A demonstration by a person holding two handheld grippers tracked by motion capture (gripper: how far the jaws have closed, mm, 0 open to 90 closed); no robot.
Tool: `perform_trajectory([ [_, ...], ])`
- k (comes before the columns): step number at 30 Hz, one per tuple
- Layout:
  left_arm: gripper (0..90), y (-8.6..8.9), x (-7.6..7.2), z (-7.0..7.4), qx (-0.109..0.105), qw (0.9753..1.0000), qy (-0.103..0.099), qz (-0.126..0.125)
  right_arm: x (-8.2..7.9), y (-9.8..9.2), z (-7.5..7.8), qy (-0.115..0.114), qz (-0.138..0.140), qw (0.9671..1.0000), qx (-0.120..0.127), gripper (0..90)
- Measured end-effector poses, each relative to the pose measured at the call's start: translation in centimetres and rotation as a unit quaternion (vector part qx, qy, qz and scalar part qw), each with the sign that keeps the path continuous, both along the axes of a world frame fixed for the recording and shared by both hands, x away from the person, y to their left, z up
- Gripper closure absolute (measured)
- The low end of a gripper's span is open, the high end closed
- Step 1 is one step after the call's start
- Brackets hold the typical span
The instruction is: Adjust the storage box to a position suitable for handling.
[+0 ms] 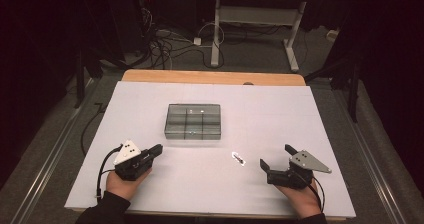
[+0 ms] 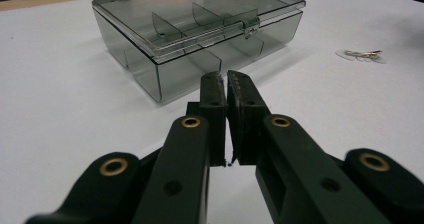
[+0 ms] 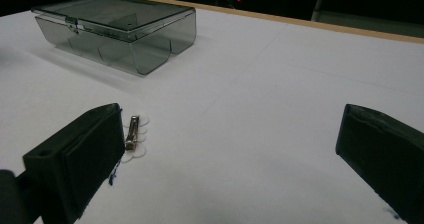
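The hair clip [image 1: 239, 158] lies on the white worktop [image 1: 280, 114], near of the closed smoky box [image 1: 193, 121]. The right claw [image 1: 276, 157], jaws wide apart, rests just right of it; the left claw [image 1: 158, 149] sits pressed together, empty, at the near left.

I see the box [image 1: 193, 121] lying mid-counter [image 1: 280, 109], with the clip [image 1: 239, 158] nearer me and to its right, between my left gripper [image 1: 156, 150] and right gripper [image 1: 275, 156].

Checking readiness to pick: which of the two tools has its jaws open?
The right tool, beside the small hair clip, has jaws spread wide; the left tool has jaws pressed together.
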State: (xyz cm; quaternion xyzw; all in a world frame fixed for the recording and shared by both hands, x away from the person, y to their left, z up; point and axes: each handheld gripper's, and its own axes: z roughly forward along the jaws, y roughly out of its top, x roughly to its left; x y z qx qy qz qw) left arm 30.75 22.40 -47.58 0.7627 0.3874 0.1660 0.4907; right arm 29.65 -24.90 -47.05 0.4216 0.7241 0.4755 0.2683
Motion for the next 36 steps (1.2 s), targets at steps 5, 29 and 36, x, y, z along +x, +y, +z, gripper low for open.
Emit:
perform_trajectory([
  [5, 87.8, 0.0, 0.2, -0.2, -0.002, 0.9999, 0.01, -0.011, 0.0, 0.1, -0.1, -0.001, 0.003, 1.0, -0.001, 0.3],
  [29, 87.9, 0.4, 1.6, -0.8, -0.032, 0.9991, 0.018, 0.02, -1.1, -0.2, 0.1, -0.012, 0.008, 0.9999, -0.006, 0.3],
  [36, 87.9, 0.5, 3.0, -0.6, -0.02, 0.9981, 0.035, 0.047, -1.2, -0.4, 0.1, -0.015, 0.007, 0.9998, -0.005, 0.3],
])
